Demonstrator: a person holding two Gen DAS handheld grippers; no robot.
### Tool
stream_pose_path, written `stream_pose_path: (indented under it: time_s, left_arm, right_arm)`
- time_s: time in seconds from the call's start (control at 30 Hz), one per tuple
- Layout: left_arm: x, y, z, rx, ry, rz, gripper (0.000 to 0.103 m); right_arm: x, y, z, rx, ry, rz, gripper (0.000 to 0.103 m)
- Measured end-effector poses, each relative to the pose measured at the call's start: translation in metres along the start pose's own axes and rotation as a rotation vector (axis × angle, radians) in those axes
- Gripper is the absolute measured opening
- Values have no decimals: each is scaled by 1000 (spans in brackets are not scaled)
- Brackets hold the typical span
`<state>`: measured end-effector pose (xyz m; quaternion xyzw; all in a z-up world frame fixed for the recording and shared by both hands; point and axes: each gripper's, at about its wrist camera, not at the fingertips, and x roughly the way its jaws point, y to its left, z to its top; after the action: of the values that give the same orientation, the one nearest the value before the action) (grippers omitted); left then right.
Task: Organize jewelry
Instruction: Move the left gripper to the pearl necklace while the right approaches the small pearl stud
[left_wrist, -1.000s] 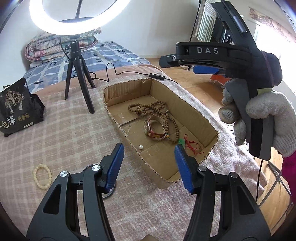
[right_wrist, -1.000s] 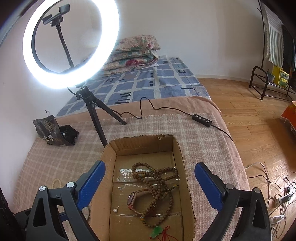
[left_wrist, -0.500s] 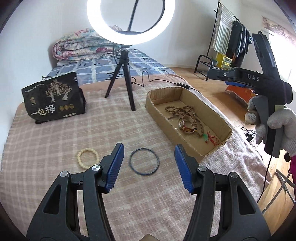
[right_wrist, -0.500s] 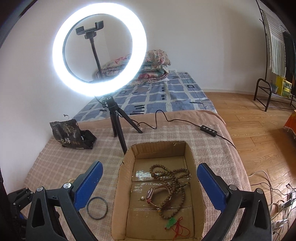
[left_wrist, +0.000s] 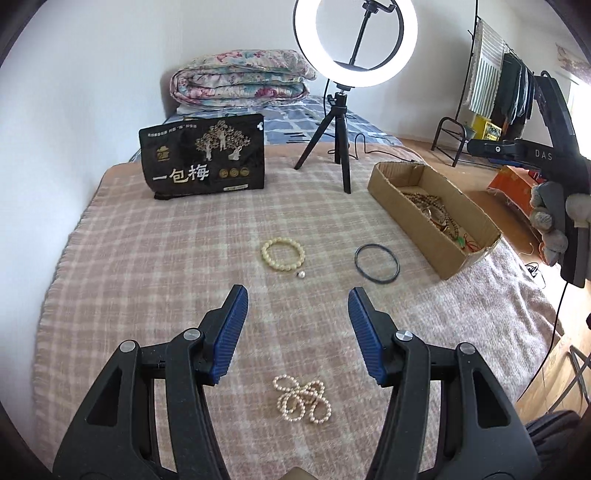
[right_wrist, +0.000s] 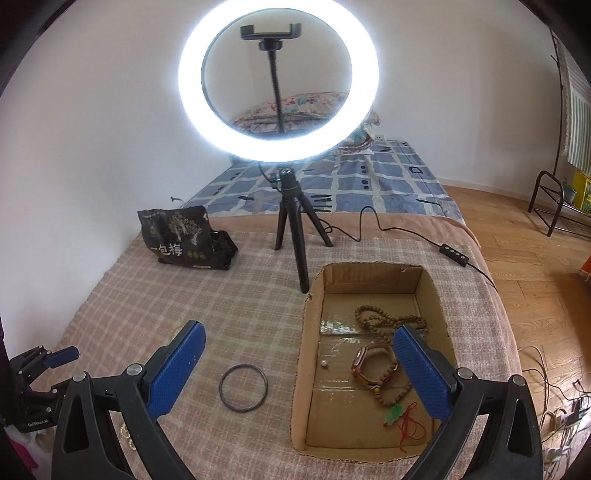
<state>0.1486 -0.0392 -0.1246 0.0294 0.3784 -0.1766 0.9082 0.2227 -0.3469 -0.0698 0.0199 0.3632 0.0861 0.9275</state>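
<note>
Both ribbed blue-padded grippers, left gripper (left_wrist: 297, 334) and right gripper (right_wrist: 299, 367), hang released above the woven plaid blanket (left_wrist: 155, 266); a knotted pearl strand (left_wrist: 302, 398) lies near its front edge.

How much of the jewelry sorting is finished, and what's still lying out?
Done: the brown bead necklace, watch and green pendant lie in the cardboard box. In hand: nothing; the left gripper and right gripper are open and empty. Left on the blanket: cream bracelet, loose pearl, dark ring, pearl necklace.

The right gripper (right_wrist: 299, 358) hides part of the wooden bead necklace (right_wrist: 384, 321).
</note>
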Motion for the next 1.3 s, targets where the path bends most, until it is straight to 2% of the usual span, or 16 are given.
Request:
stream_pose_path:
  time_s: [0.27, 0.57, 0.77, 1.0, 1.3]
  left_arm:
    - [-9, 10, -41, -5, 44, -4, 58]
    - [13, 0, -75, -10, 97, -15, 58]
    - [32, -3, -87, -53, 121, -34, 58]
    - [47, -3, -96, -86, 116, -28, 58]
    - [63, 1, -99, -101, 126, -3, 58]
  right_arm:
    - [18, 54, -15, -123, 33, 60, 100]
    - [59, 91, -39, -149, 123, 191, 78]
    - [93, 120, -59, -212, 191, 260, 61]
    - [140, 141, -81, -237, 286, 307, 42]
    - [175, 153, -86, -263, 302, 280, 37]
